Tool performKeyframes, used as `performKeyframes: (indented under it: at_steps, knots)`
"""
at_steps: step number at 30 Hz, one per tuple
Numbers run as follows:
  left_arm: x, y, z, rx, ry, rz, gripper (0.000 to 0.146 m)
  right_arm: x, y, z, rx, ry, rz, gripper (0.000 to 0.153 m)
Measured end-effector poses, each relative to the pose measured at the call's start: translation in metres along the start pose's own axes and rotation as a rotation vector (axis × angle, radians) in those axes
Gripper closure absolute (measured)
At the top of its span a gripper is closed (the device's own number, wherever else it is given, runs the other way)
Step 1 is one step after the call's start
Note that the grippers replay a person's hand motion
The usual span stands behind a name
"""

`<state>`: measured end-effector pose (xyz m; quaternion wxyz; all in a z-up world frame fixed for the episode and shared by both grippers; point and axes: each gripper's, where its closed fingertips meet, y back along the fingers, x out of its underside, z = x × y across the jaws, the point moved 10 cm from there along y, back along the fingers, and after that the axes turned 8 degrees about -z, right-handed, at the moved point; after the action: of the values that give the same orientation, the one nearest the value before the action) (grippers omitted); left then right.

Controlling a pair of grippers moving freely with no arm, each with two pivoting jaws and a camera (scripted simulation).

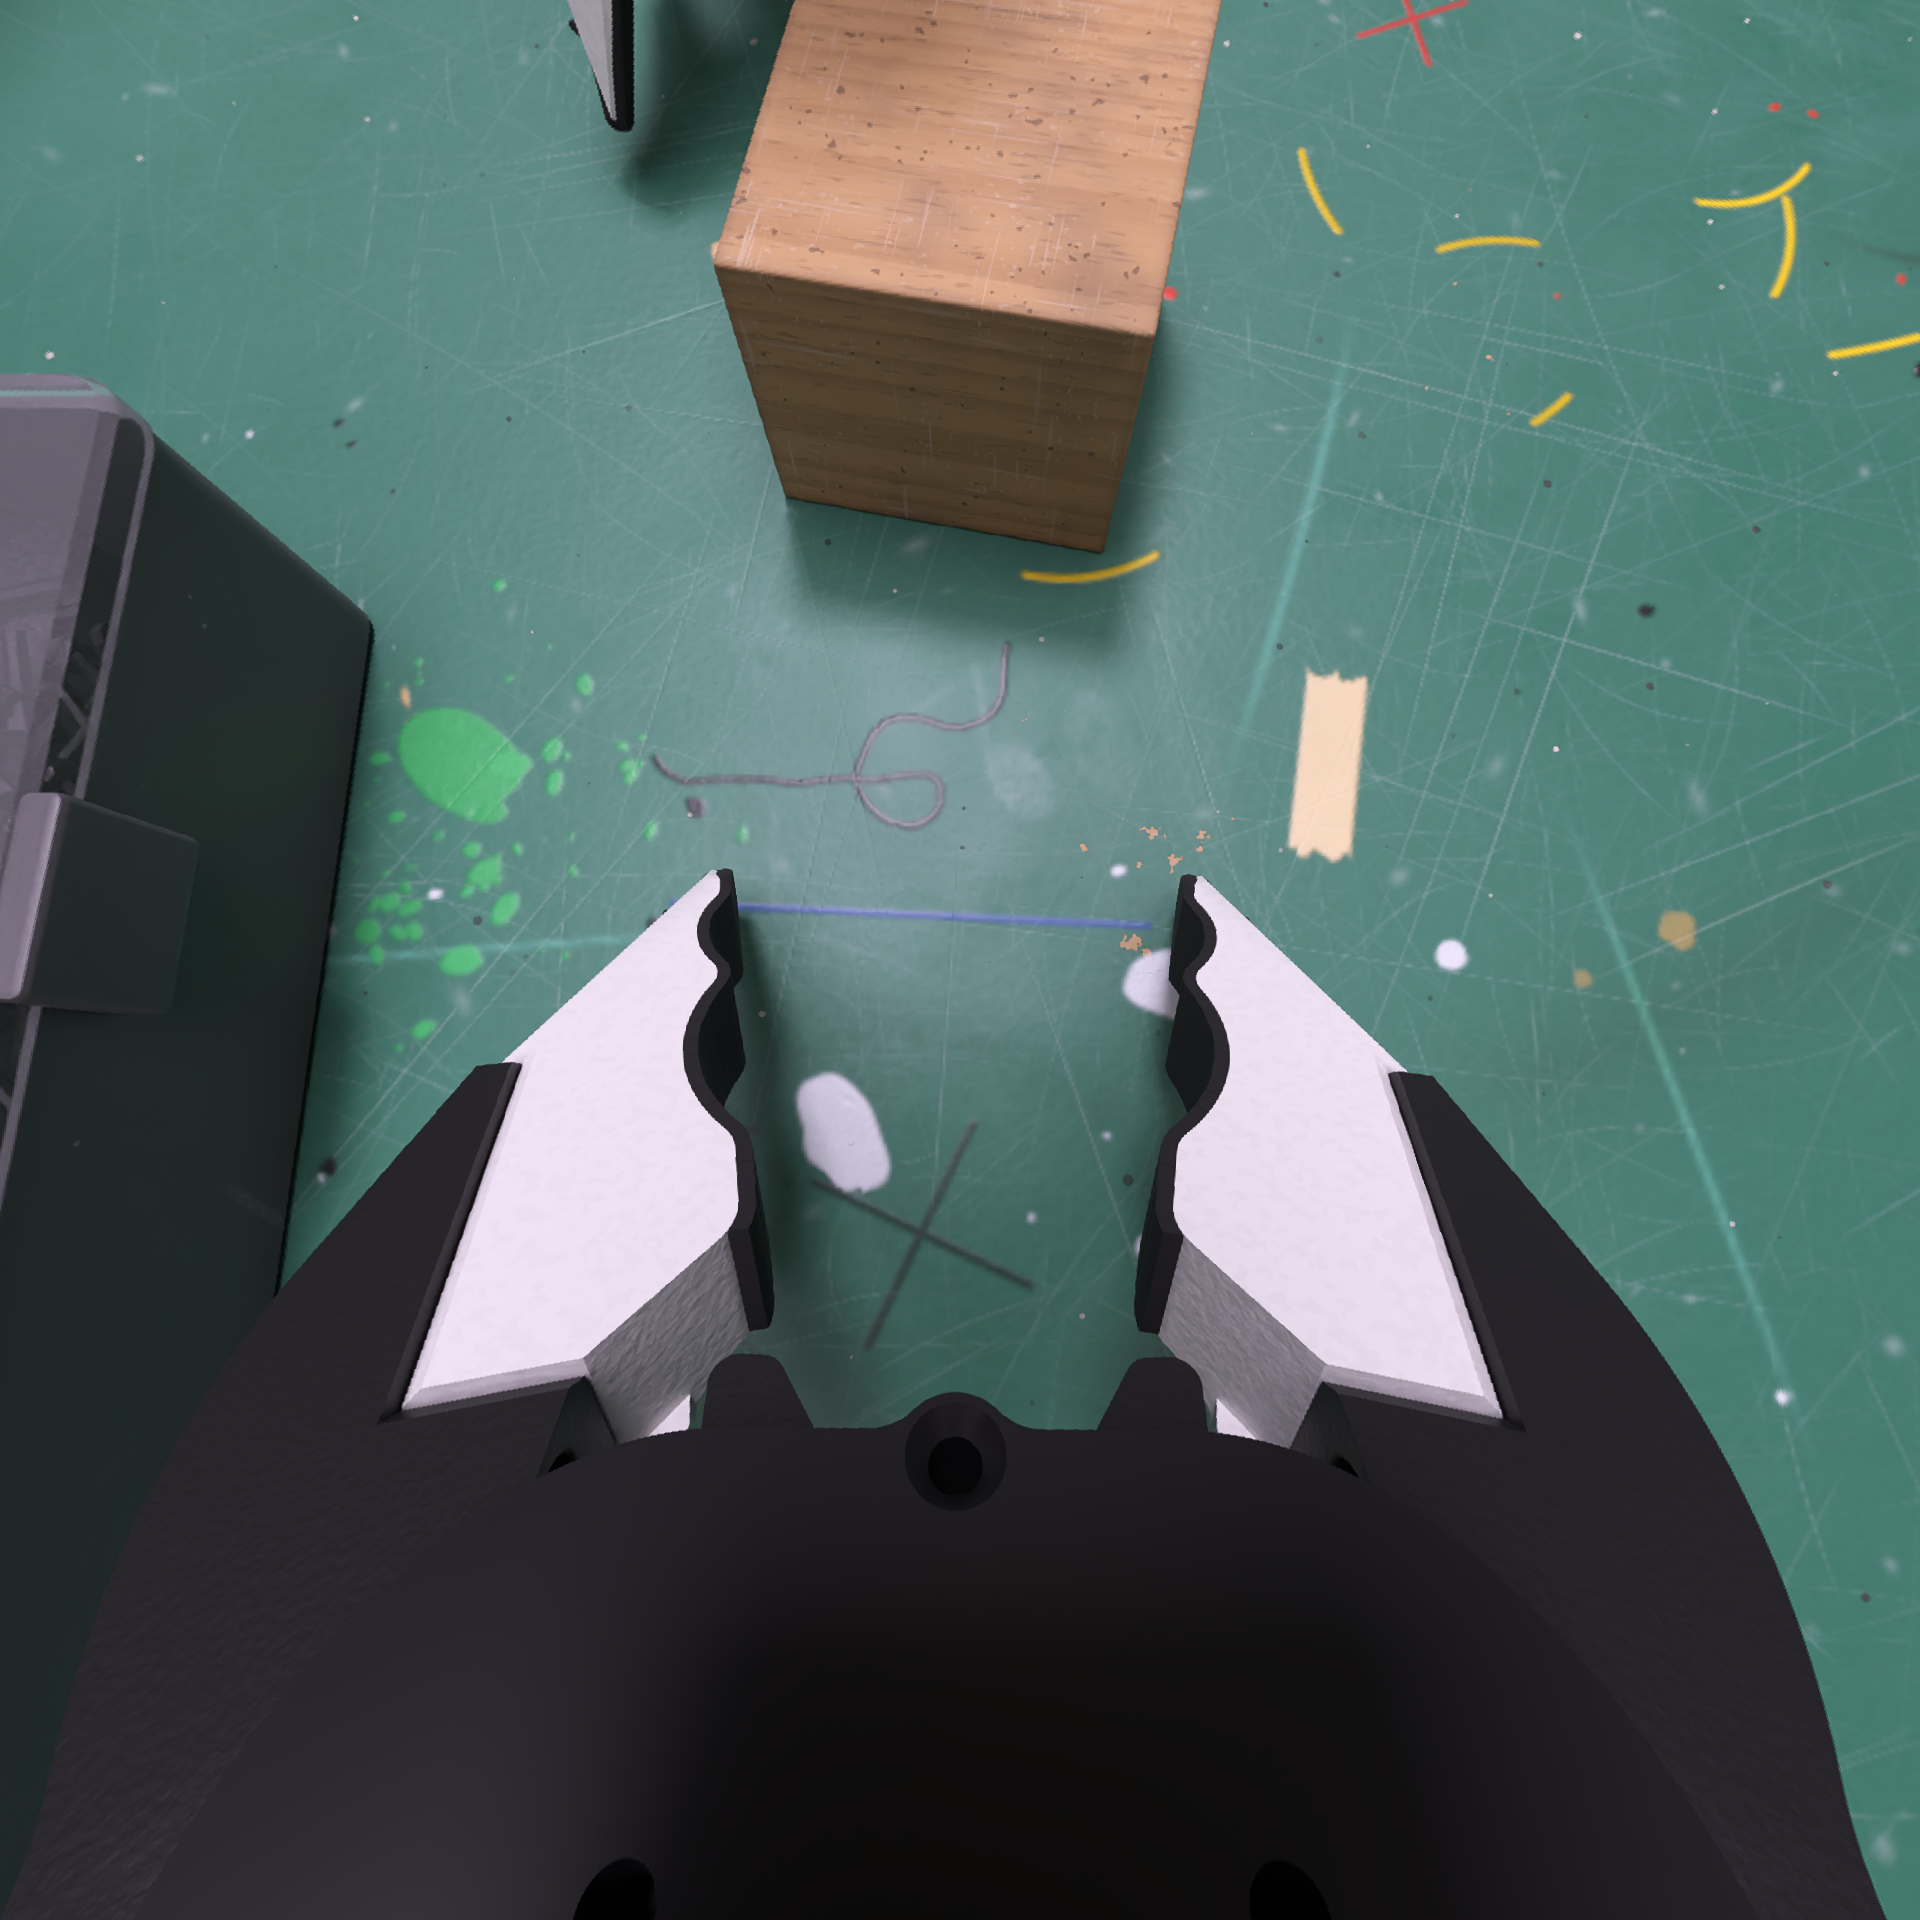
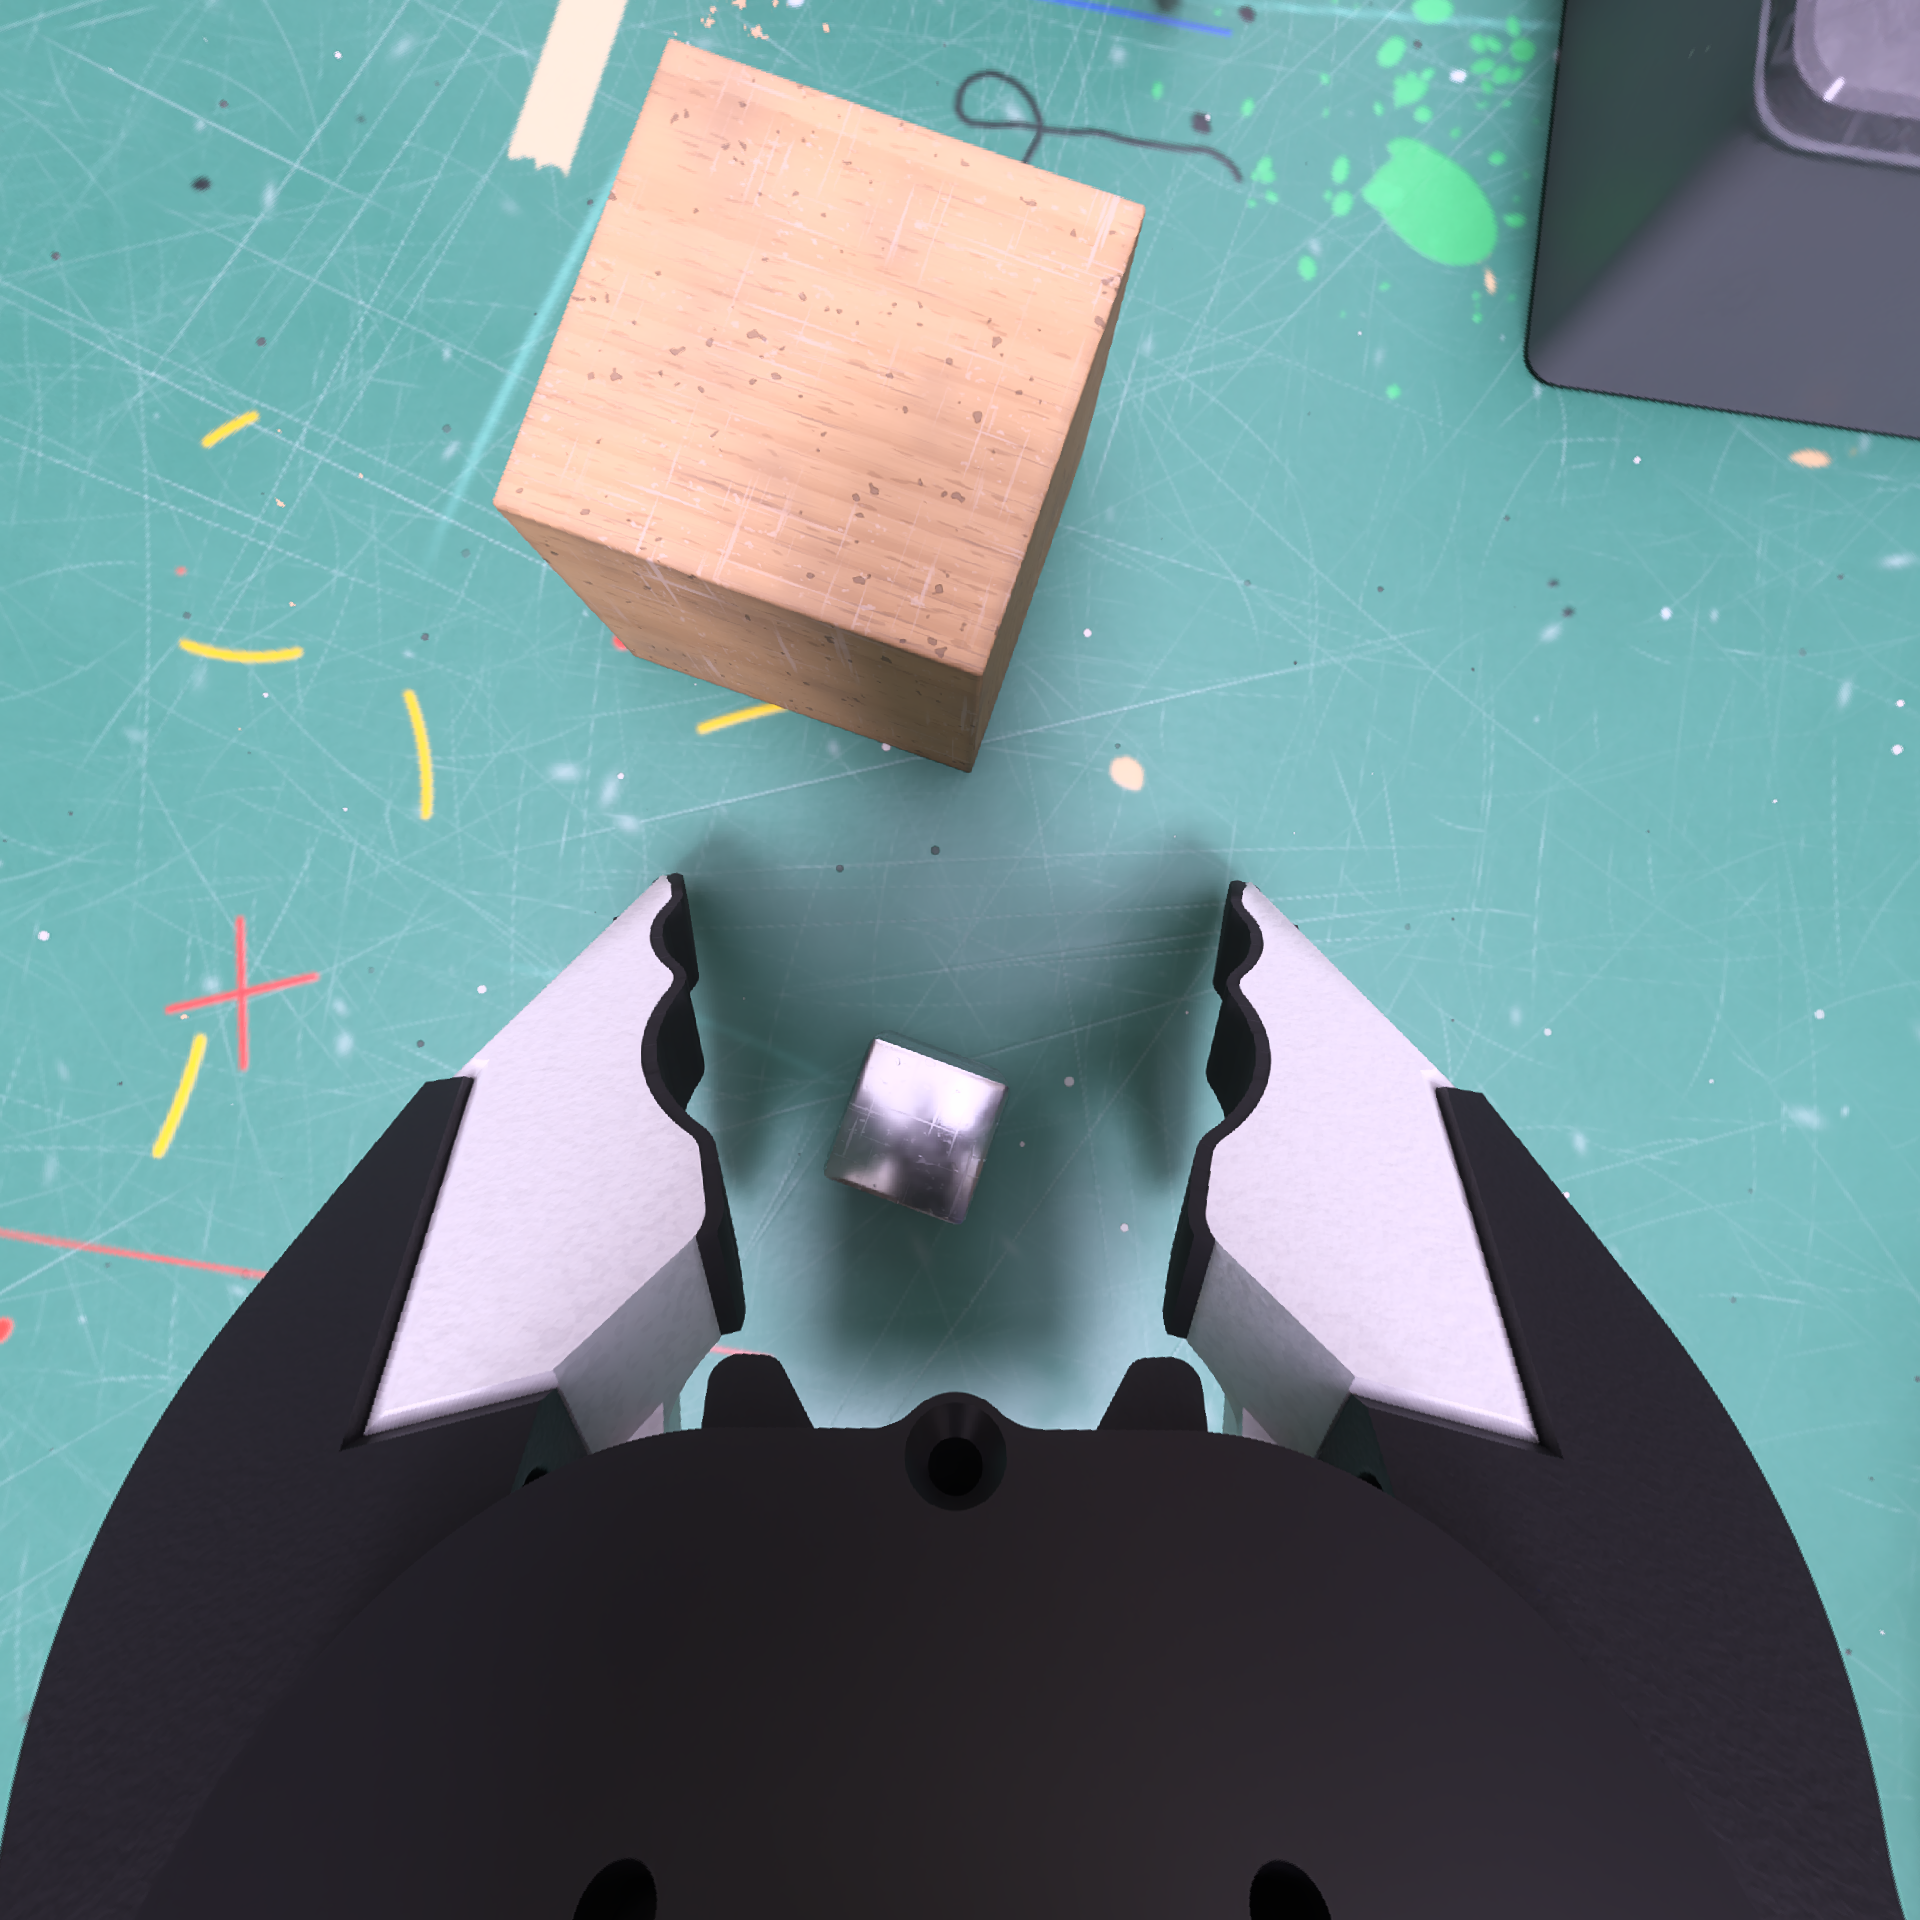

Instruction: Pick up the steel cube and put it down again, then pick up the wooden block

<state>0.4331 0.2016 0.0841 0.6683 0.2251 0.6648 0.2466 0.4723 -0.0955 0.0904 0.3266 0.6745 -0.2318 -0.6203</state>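
steel cube sits between the right fingers

the right gripper (image 2: 951,904) hangs spread wide and empty over the steel cube (image 2: 916,1129), which lies on the mat just short of the wooden block (image 2: 821,384), corner turned slightly, no long axis. the left gripper (image 1: 956,899), moderately spread and empty, waits beyond the block, farther off.

The green tabletop (image 1: 1558,727) is full of fine scratches and paint marks. A dark grey box (image 1: 156,831) stands at its edge, near a bright green paint splash (image 1: 457,764). A strip of beige tape (image 1: 1328,767) lies flat, well apart from a grey looped thread (image 1: 894,784). Short yellow strokes (image 1: 1782,229) and a red cross (image 2: 241,992) are drawn farther away.
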Motion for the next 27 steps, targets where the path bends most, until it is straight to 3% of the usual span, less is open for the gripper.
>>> performKeyframes:
  at_steps: [8, 12, 15, 20, 27]
  knots:
    - [-0.001, -0.003, 0.0, -0.003, 0.006, -0.002, 0.062, 0.0, 0.002, 0.005, 0.018, -0.023, 0.017, 0.048]
    - [-0.001, -0.003, -0.001, 0.005, -0.002, -0.002, 0.062, 0.002, 0.027, 0.012, 0.054, -0.075, -0.04, 0.046]
    - [0.0, -0.001, -0.002, 0.025, -0.015, 0.003, 0.062, 0.007, 0.045, 0.023, 0.082, -0.158, -0.075, 0.051]
    - [0.001, -0.001, -0.002, 0.033, -0.019, 0.003, 0.062, 0.021, 0.051, 0.051, 0.183, -0.151, -0.094, 0.067]
    - [0.002, -0.003, -0.001, 0.028, -0.015, -0.006, 0.062, 0.028, 0.048, 0.046, 0.225, -0.167, -0.108, 0.075]
